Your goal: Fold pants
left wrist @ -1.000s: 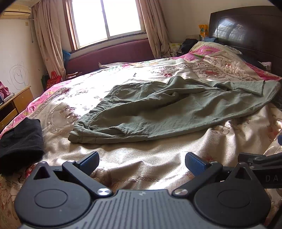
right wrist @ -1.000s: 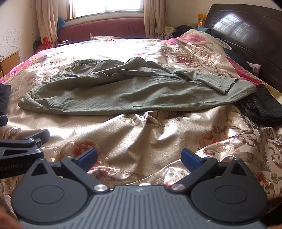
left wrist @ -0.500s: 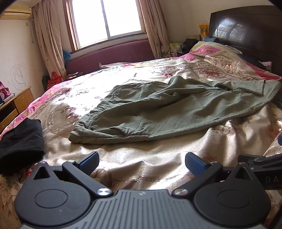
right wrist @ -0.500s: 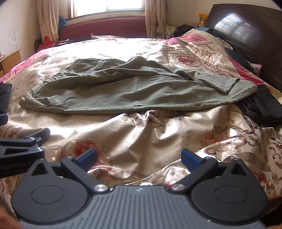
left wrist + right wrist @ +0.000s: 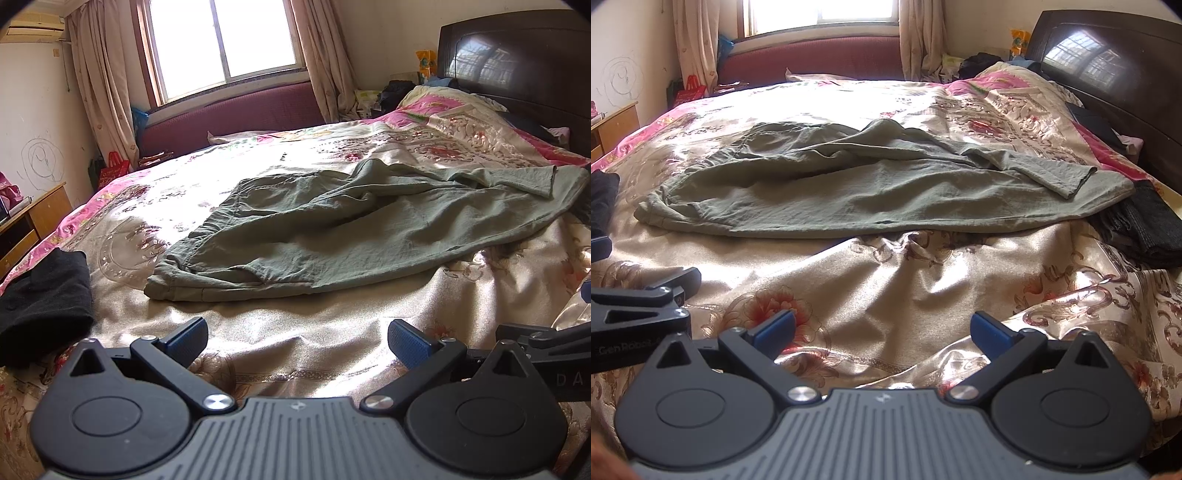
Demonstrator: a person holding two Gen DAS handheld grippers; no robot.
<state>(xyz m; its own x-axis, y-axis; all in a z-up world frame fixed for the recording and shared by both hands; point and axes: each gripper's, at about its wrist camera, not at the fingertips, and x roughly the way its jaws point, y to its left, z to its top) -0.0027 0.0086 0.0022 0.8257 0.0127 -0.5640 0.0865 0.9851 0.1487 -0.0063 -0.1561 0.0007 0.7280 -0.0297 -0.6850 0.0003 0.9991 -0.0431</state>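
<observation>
Olive-green pants (image 5: 351,236) lie loosely spread across the bed, waistband at the left and legs running right, one leg partly folded over the other. They also show in the right wrist view (image 5: 871,192). My left gripper (image 5: 297,339) is open and empty, low over the bedspread well short of the pants' near edge. My right gripper (image 5: 882,332) is open and empty, likewise short of the pants. The left gripper's finger shows at the left of the right wrist view (image 5: 665,286).
A gold floral bedspread (image 5: 886,280) covers the bed. A black garment (image 5: 44,295) lies at the near left. A dark folded cloth (image 5: 1148,229) lies by the pant legs at the right. The dark headboard (image 5: 1108,66) stands far right. A wooden cabinet (image 5: 29,218) stands left.
Both grippers have crept slightly forward toward the pants. The pants have not moved and both grippers stay open.
</observation>
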